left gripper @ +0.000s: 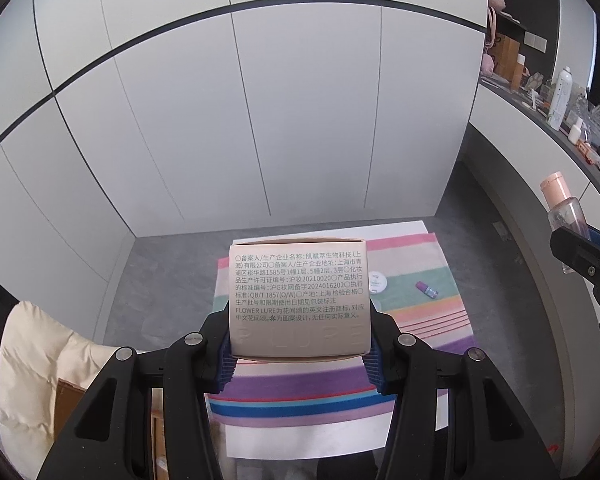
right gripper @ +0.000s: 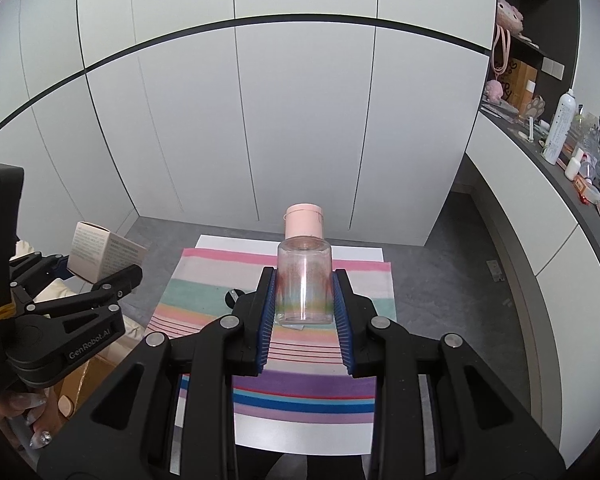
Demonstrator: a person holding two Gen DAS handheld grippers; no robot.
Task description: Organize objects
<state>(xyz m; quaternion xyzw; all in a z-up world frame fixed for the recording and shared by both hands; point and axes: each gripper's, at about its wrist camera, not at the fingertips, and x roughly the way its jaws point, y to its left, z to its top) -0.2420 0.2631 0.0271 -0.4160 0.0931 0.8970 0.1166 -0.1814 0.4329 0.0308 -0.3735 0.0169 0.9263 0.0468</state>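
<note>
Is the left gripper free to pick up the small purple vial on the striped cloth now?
Probably not: the left gripper is shut on the beige cardboard box. The small purple vial lies uncovered on the striped cloth, so the box must go first.

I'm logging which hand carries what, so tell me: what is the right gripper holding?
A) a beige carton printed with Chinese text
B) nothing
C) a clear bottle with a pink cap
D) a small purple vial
C: in the right wrist view the right gripper has its blue-padded fingers closed on the sides of the clear bottle with a pink cap, held above the striped cloth.
</note>
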